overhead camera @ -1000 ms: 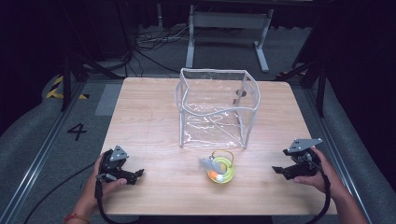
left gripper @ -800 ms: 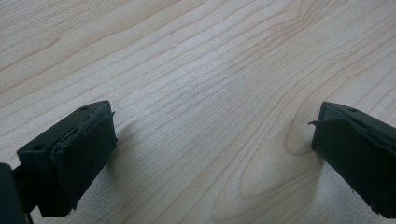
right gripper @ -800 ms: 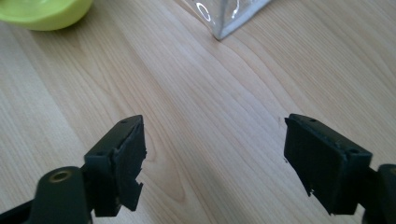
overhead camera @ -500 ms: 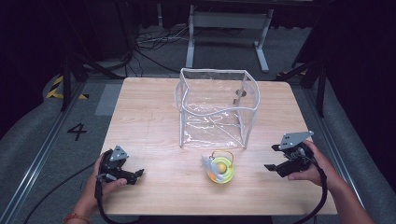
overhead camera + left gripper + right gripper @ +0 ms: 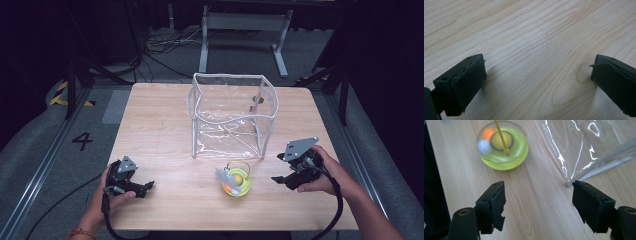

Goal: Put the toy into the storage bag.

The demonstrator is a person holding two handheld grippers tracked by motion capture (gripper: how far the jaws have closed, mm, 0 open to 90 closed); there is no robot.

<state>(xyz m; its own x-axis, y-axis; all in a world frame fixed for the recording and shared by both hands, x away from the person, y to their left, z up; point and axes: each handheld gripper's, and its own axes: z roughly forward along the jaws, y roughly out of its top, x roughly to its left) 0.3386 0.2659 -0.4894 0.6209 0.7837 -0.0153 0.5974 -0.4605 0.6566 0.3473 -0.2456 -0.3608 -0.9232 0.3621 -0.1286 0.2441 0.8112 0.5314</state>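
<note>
1. Your left gripper [image 5: 142, 187] sits low at the near left part of the table [image 5: 160, 135]. Your left hand [image 5: 107, 192] wraps around it, and its jaws point to the right.
2. In the left gripper view, its jaws stand wide apart with bare wood between them. They hold nothing.
3. Your right gripper [image 5: 281, 180] is at the near right part of the table, held in your right hand [image 5: 320, 175]. Its jaws point left, toward the toy [image 5: 236, 182].
4. In the right gripper view, its jaws are wide apart too, with wood between them. They hold nothing.
5. The toy is a small round yellow-green dish with a clear dome. It sits flat on the table near the front edge, between your two grippers and closer to the right one.
6. In the right gripper view you can see a yellow ball, an orange ball and a white ball in the toy [image 5: 503, 146], and a thin yellow stick that stands up from its middle. It is round, so it has no long side.
7. The clear bag [image 5: 232, 115] stands open at the top, just behind the toy. Its near bottom corner [image 5: 567, 184] shows beside your right gripper's jaw.
8. The toy and the bag are close but I cannot tell if they touch.
</note>
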